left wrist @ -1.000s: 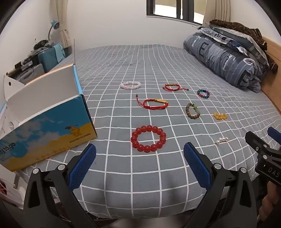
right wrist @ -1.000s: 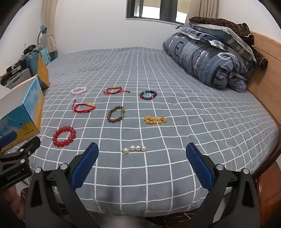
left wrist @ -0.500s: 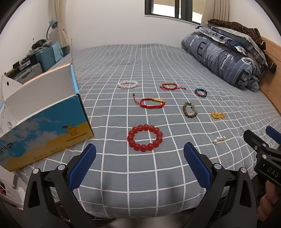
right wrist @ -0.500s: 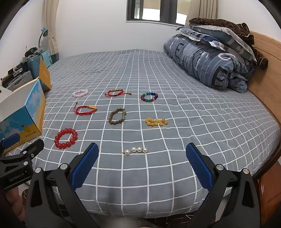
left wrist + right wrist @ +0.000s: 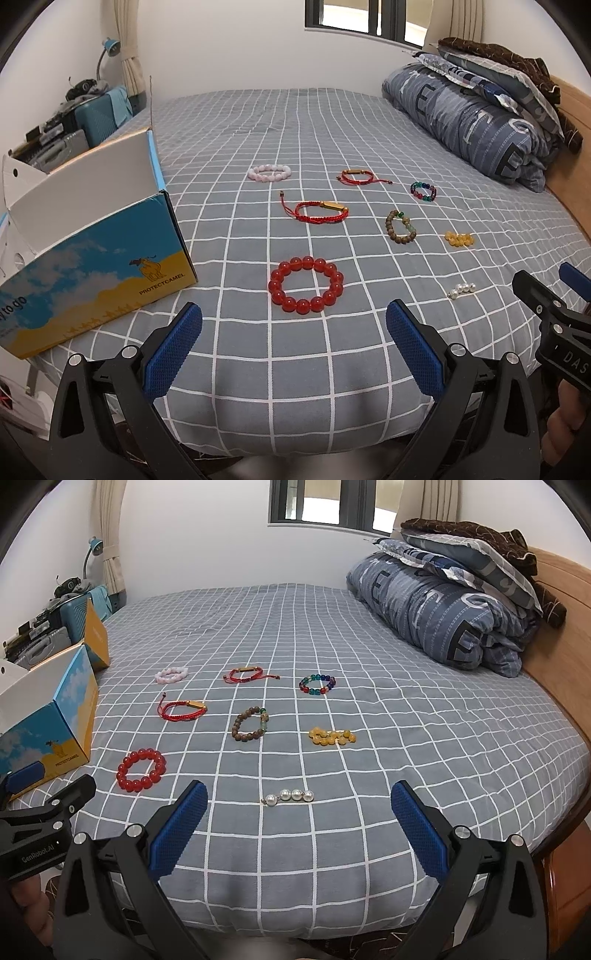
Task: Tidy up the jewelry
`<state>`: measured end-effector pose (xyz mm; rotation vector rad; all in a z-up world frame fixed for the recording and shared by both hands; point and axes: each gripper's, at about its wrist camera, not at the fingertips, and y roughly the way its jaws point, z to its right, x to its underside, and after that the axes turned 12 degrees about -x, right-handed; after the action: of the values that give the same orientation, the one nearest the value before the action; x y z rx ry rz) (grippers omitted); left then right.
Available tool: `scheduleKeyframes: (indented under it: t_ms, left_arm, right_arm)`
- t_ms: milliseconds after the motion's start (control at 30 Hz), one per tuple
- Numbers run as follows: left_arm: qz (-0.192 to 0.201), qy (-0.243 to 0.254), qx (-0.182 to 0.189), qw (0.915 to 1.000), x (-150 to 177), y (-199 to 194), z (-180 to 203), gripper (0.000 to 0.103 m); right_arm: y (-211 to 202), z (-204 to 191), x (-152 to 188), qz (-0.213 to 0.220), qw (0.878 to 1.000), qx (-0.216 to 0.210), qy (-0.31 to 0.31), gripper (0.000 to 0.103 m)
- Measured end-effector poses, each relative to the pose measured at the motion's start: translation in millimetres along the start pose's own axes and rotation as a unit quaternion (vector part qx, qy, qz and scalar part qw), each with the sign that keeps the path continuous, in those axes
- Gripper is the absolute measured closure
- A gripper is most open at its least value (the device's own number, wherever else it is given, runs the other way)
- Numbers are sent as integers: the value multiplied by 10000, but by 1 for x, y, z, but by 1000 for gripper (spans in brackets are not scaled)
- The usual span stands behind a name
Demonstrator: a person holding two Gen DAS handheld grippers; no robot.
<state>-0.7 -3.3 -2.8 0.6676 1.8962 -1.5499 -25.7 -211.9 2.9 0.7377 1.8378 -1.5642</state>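
Observation:
Several bracelets lie on the grey checked bed (image 5: 332,122). A red bead bracelet (image 5: 306,284) lies just ahead of my open, empty left gripper (image 5: 294,332). A pearl string (image 5: 289,797) lies just ahead of my open, empty right gripper (image 5: 299,814). Farther back lie a red cord bracelet (image 5: 320,213), a brown bead bracelet (image 5: 249,724), yellow beads (image 5: 331,736), a pink bracelet (image 5: 269,172), a second red cord bracelet (image 5: 246,674) and a multicoloured bracelet (image 5: 317,684). An open blue and yellow box (image 5: 88,251) stands at the left.
A folded quilt and pillows (image 5: 443,602) are piled at the right by the wooden bed frame (image 5: 561,635). Suitcases and clutter (image 5: 74,122) stand beyond the box at the left. The bed's front edge is right under both grippers.
Both grippers have drawn slightly closer to the bed and tilted; the jewelry sits a little lower and nearer in both views. Nothing on the bed has moved.

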Motion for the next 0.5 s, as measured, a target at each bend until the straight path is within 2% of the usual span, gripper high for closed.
scheduleKeyframes:
  t_ms: [500]
  left_arm:
    - [8, 23, 14, 10000, 0, -1, 0, 6]
  right_arm:
    - [0, 0, 0, -2, 10000, -9, 9, 7]
